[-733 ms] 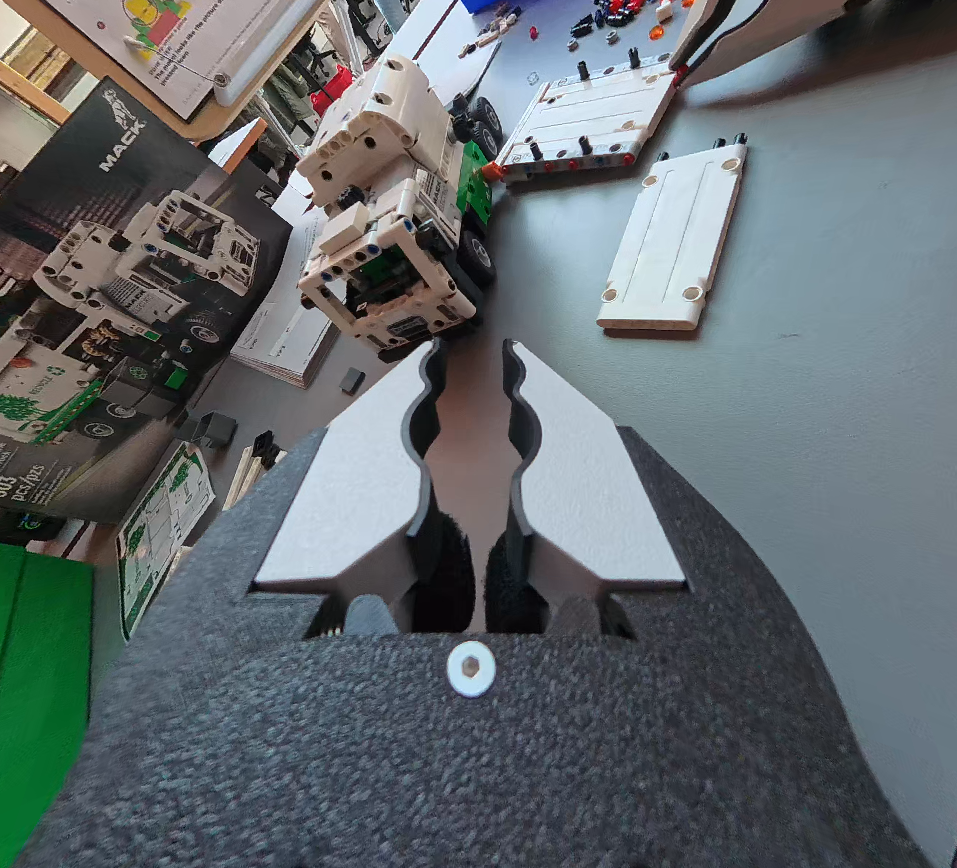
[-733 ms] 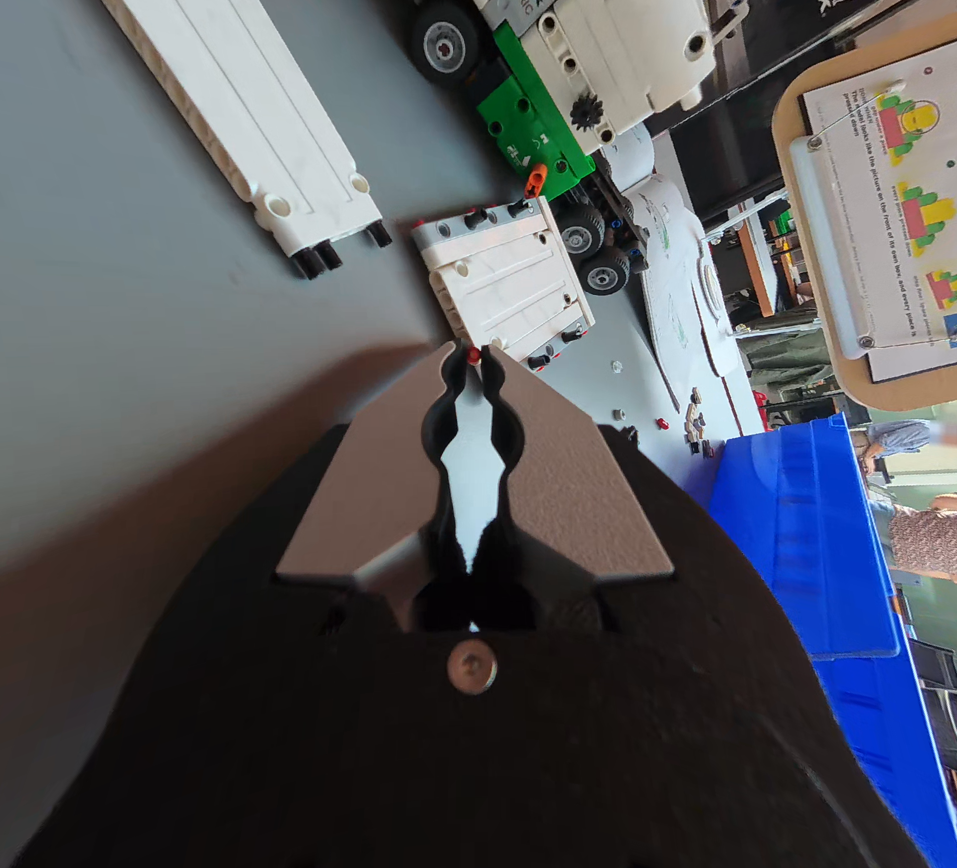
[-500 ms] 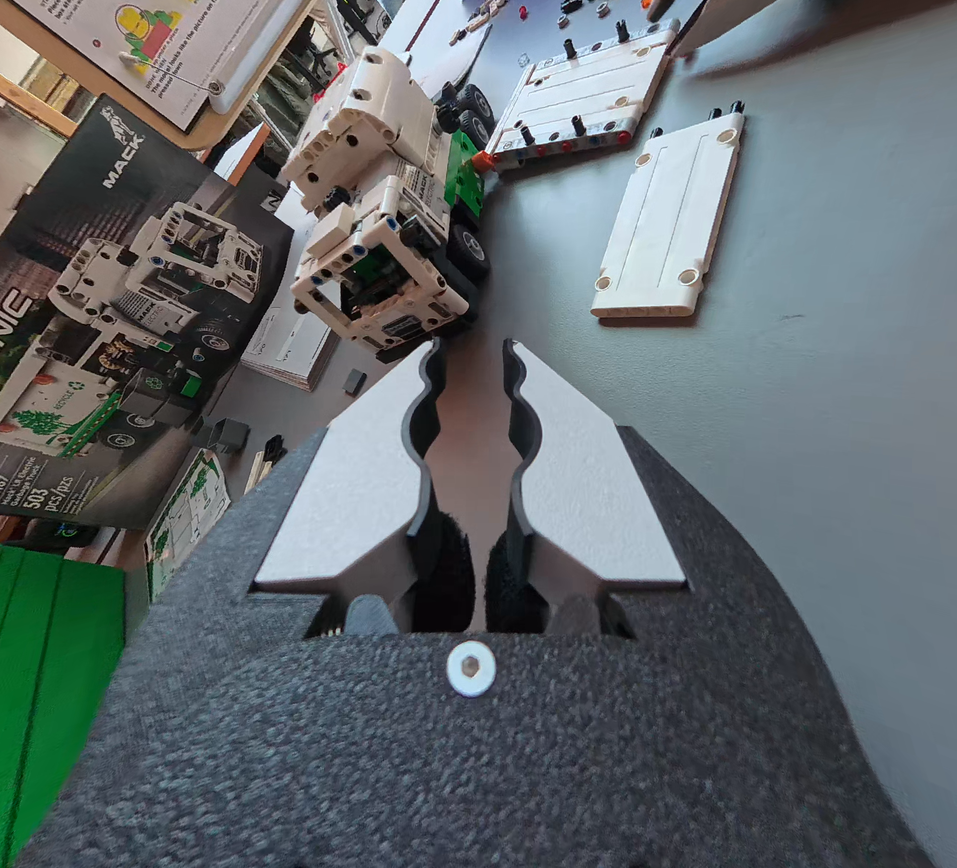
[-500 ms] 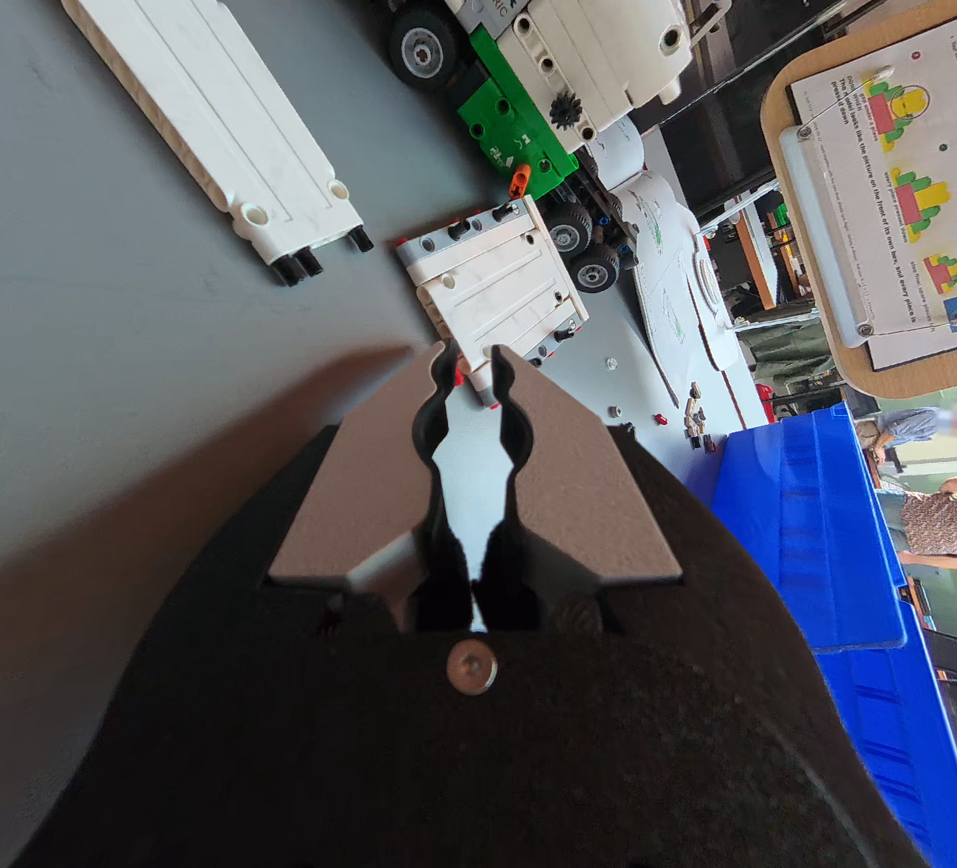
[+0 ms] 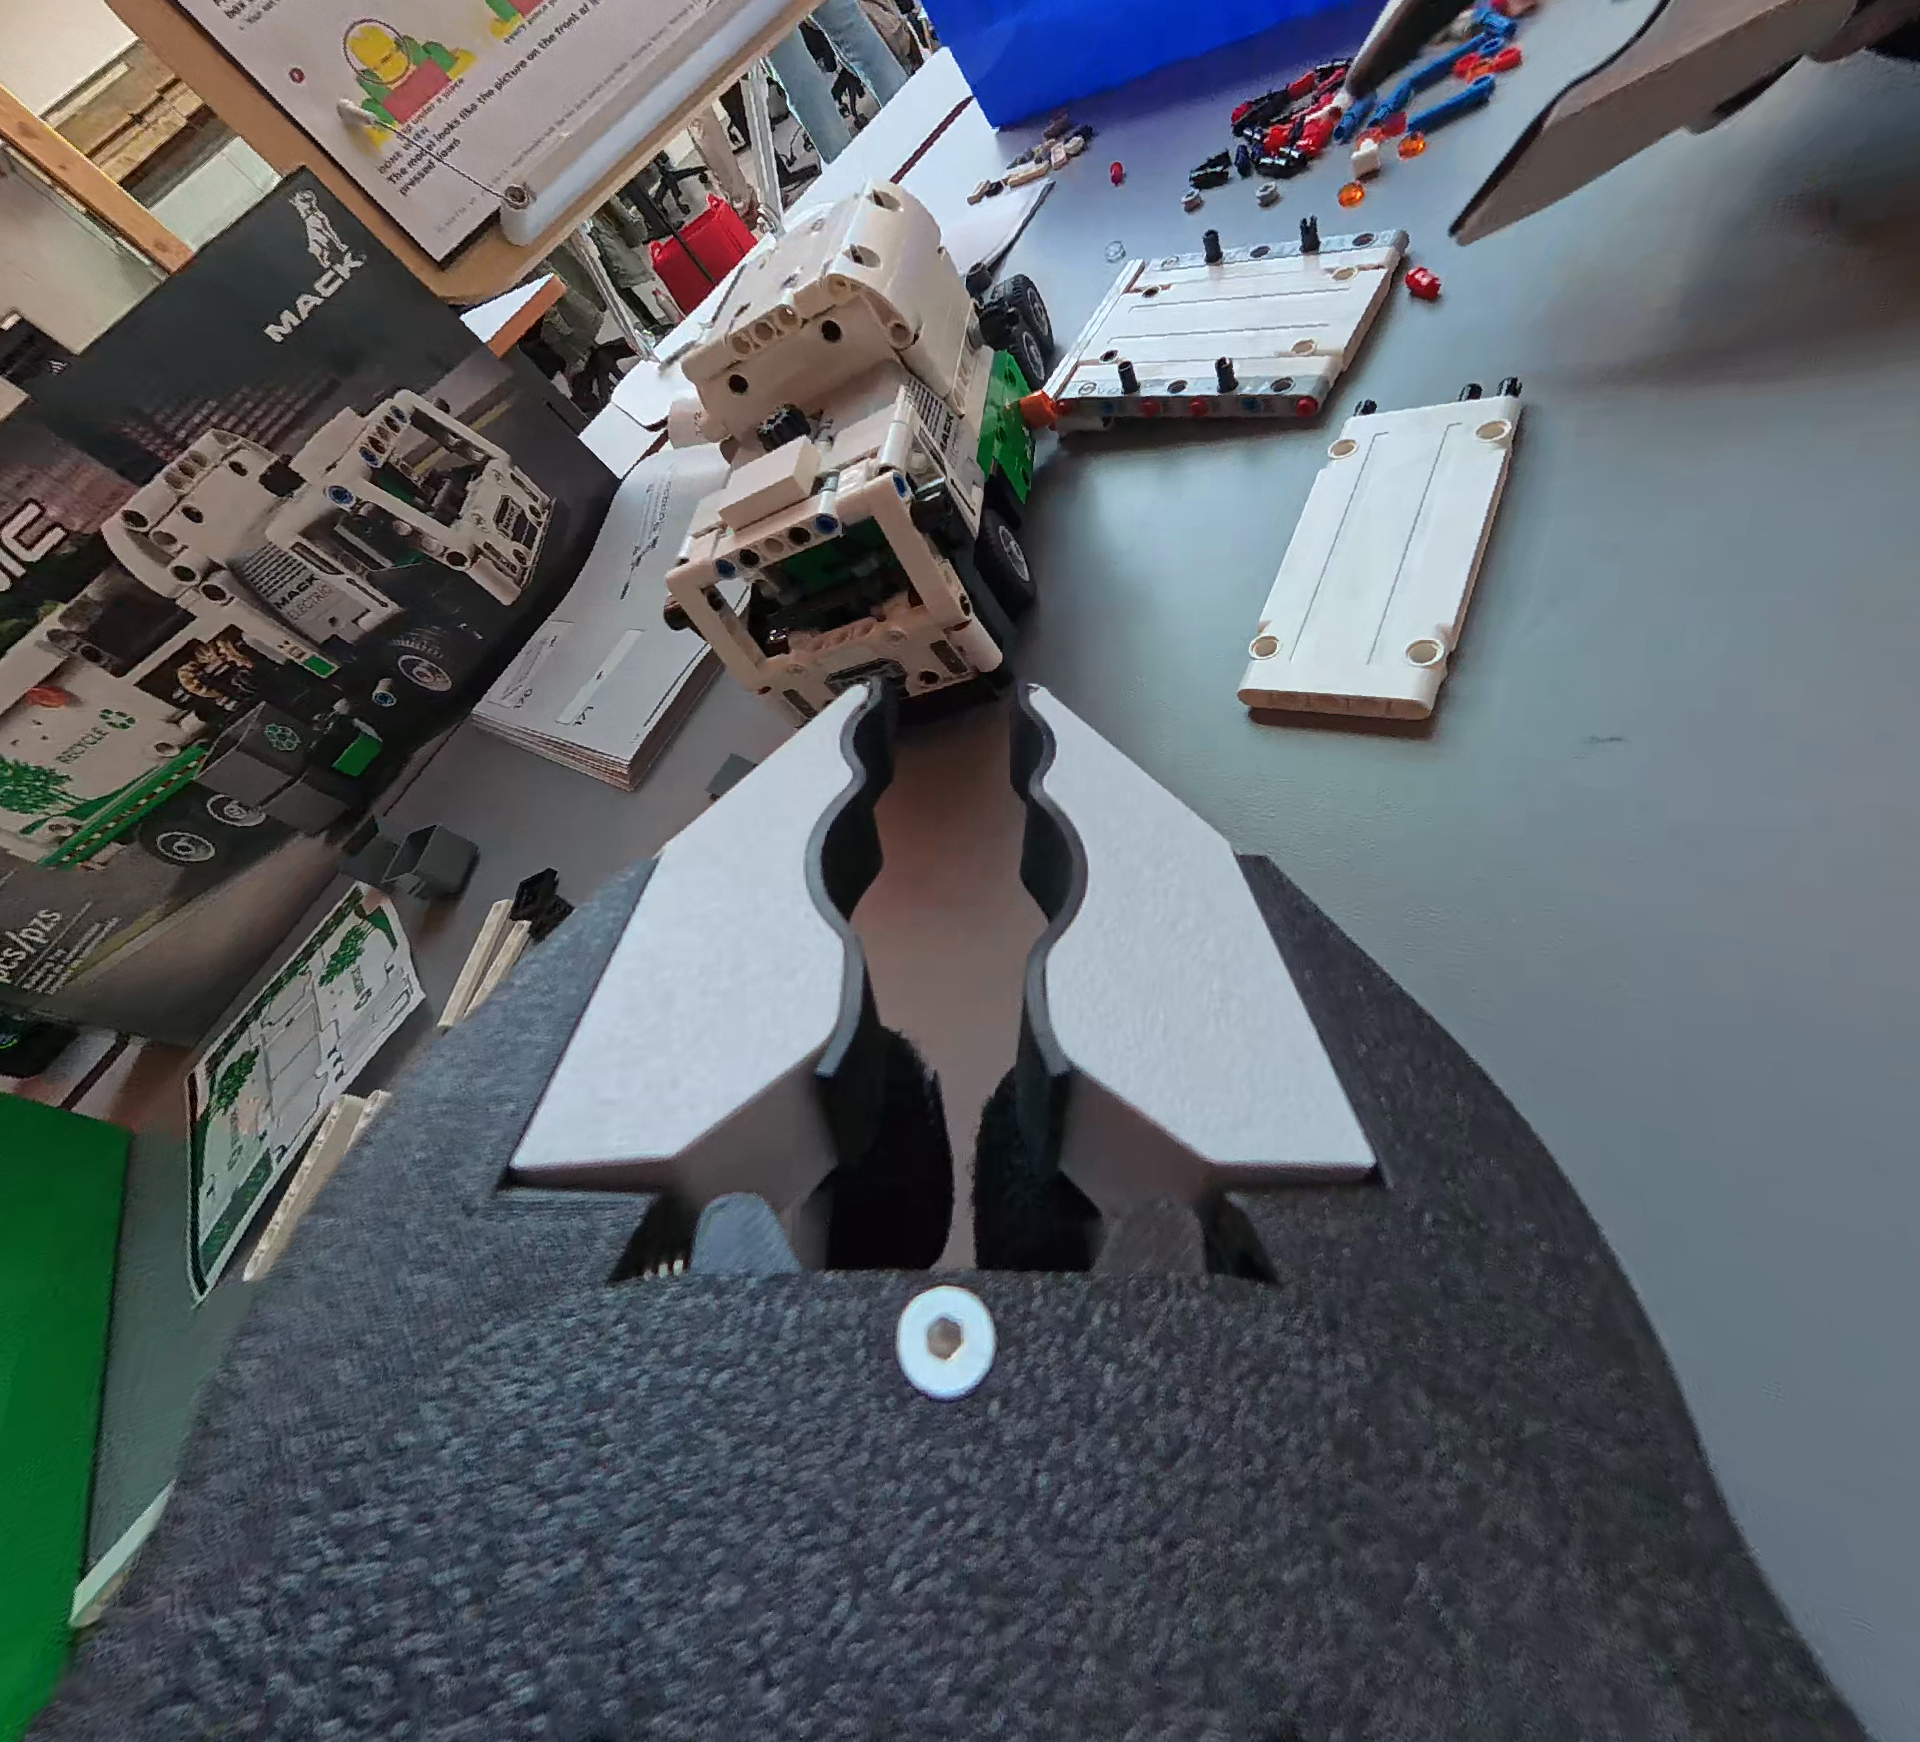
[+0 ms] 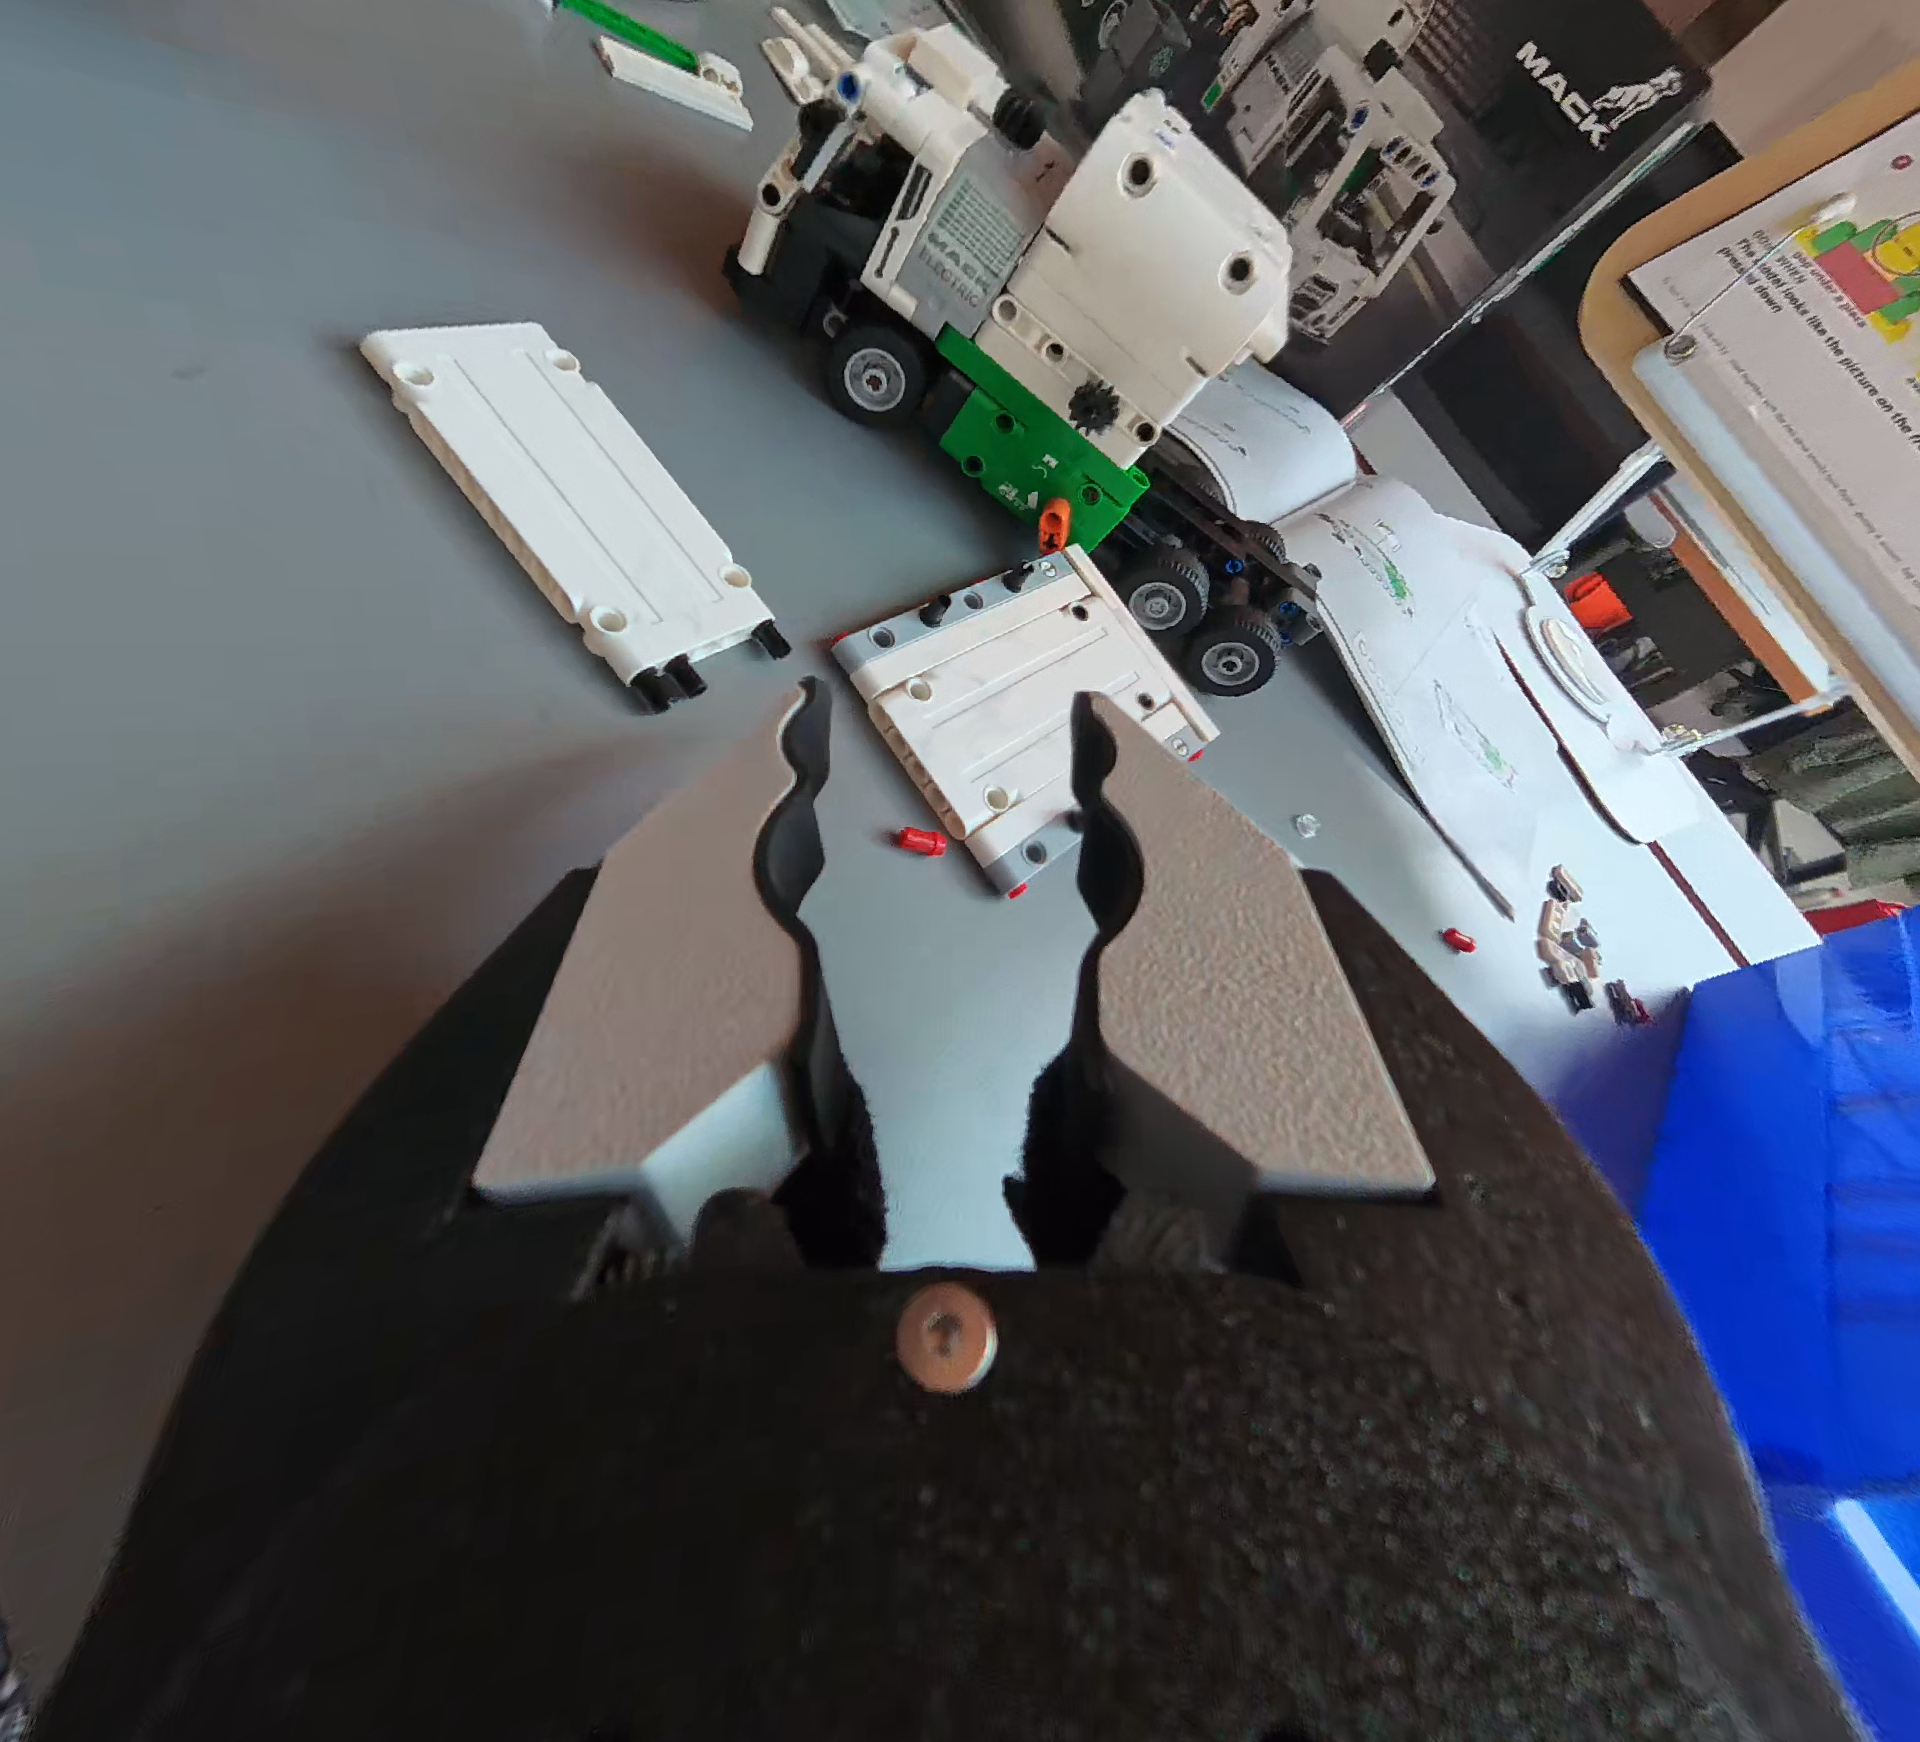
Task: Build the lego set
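Both tools are open and hold nothing. The left tool (image 5: pixel 951 705) hangs just behind the toy truck (image 5: pixel 862 466); the right tool (image 6: pixel 945 716) straddles a white panel (image 6: pixel 1008 705) lying flat on the table (image 6: pixel 260 549) beside the truck, a loose red pin (image 6: pixel 920 840) between its fingers.

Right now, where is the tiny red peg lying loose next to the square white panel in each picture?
Left wrist view: the red peg lies far up on the right, just off the square white panel's right corner, below the right gripper.
Right wrist view: the red peg lies on the grey table between the open fingers, left of the panel's near corner.
Shared landmark: the white and green toy truck.
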